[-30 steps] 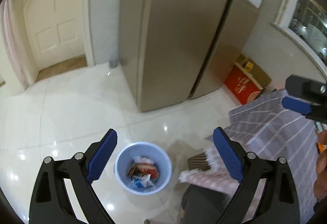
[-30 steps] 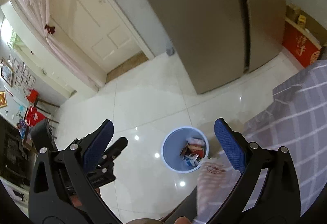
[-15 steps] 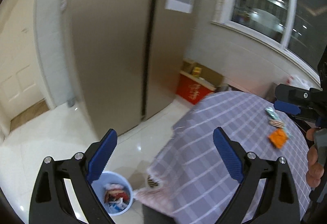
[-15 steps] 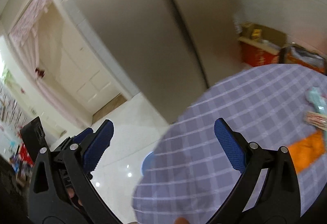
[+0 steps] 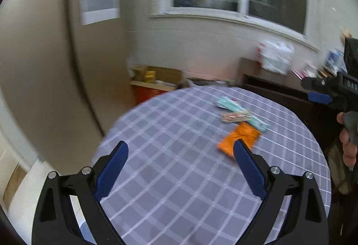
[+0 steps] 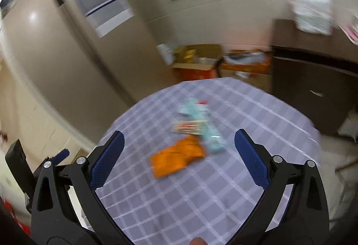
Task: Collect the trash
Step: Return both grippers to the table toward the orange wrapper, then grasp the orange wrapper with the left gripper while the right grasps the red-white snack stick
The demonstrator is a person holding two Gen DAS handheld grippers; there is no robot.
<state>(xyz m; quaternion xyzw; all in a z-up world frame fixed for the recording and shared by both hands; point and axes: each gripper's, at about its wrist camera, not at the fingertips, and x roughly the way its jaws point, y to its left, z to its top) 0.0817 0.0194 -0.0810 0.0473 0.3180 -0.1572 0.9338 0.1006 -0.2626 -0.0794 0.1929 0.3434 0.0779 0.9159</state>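
Note:
Three wrappers lie together on a round table with a purple checked cloth (image 5: 170, 155): an orange packet (image 5: 237, 140), a striped red and white wrapper (image 5: 235, 116) and a long pale teal wrapper (image 5: 241, 114). The right wrist view shows the same table (image 6: 201, 195), orange packet (image 6: 176, 159), striped wrapper (image 6: 190, 127) and teal wrapper (image 6: 205, 126). My left gripper (image 5: 181, 153) is open and empty above the near part of the table. My right gripper (image 6: 179, 144) is open and empty, above the table and facing the wrappers. It also shows in the left wrist view (image 5: 317, 97).
A tall beige refrigerator (image 5: 40, 61) stands left of the table. Red and cardboard boxes (image 6: 197, 64) sit on the floor behind the table. A dark cabinet (image 6: 313, 88) with a white plastic bag (image 6: 311, 12) on it stands at the back right. The bin's rim (image 5: 86, 232) peeks out bottom left.
Both grippers have swung up and to the right, from looking down at the blue bin on the floor to facing the table top and the wrappers. Both stayed open.

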